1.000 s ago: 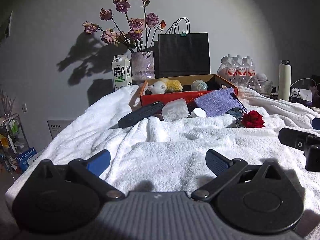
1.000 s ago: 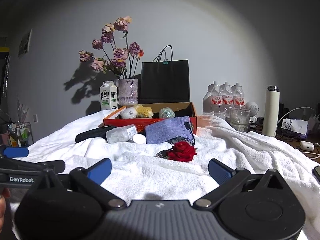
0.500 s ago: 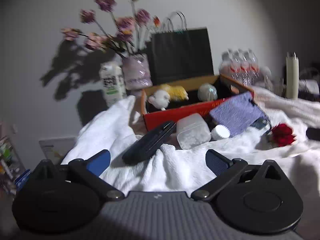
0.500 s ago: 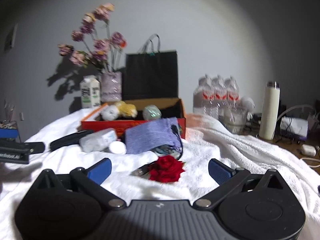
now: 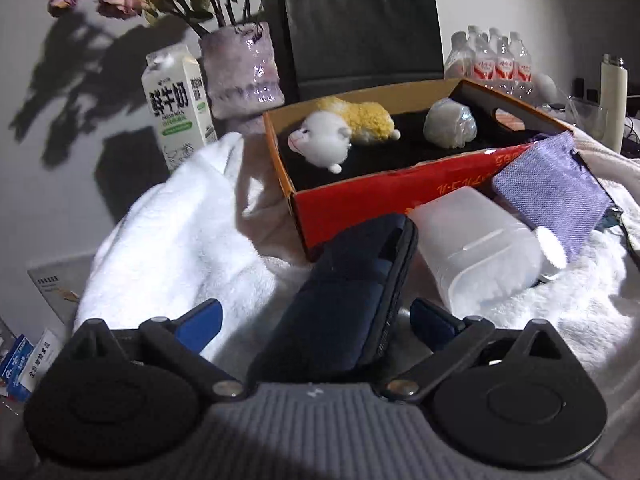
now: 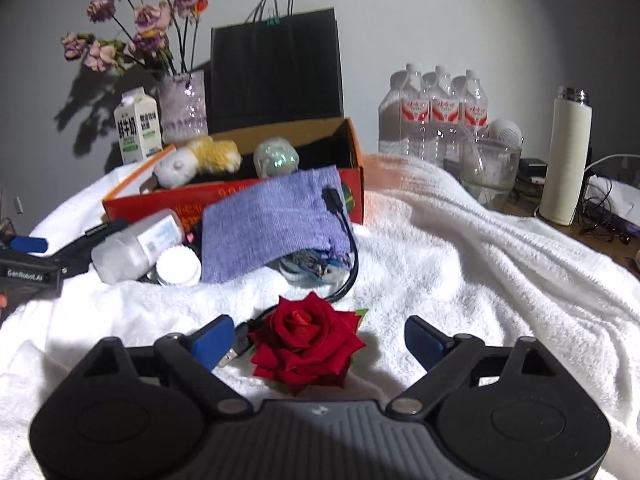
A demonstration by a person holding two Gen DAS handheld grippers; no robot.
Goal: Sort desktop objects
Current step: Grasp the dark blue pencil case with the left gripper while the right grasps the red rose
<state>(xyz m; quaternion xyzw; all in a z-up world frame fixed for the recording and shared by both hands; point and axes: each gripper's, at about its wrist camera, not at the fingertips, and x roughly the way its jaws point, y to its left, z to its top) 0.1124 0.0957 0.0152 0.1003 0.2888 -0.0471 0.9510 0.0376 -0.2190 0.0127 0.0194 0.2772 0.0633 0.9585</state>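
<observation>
My left gripper [image 5: 316, 318] is open, with its blue pads on either side of a dark zipped case [image 5: 348, 296] that lies on the white towel and leans on the red box [image 5: 400, 188]. The box holds a plush lamb [image 5: 340, 132] and a wrapped ball [image 5: 450, 124]. My right gripper [image 6: 320, 336] is open around a red rose [image 6: 306, 344] on the towel. A frosted plastic container [image 5: 476, 248], a white cap [image 6: 178, 266] and a purple pouch [image 6: 272, 220] lie in front of the box.
A milk carton [image 5: 178, 104], a vase of dried flowers [image 5: 242, 70] and a black paper bag [image 5: 362, 20] stand behind the box. Water bottles [image 6: 434, 112], a glass [image 6: 490, 172] and a white flask [image 6: 568, 156] stand at the right. A black cable [image 6: 346, 248] trails from the pouch.
Both grippers have moved forward. The left one now has the dark case between its fingers, and the right one has the rose between its fingers. Both have stayed open.
</observation>
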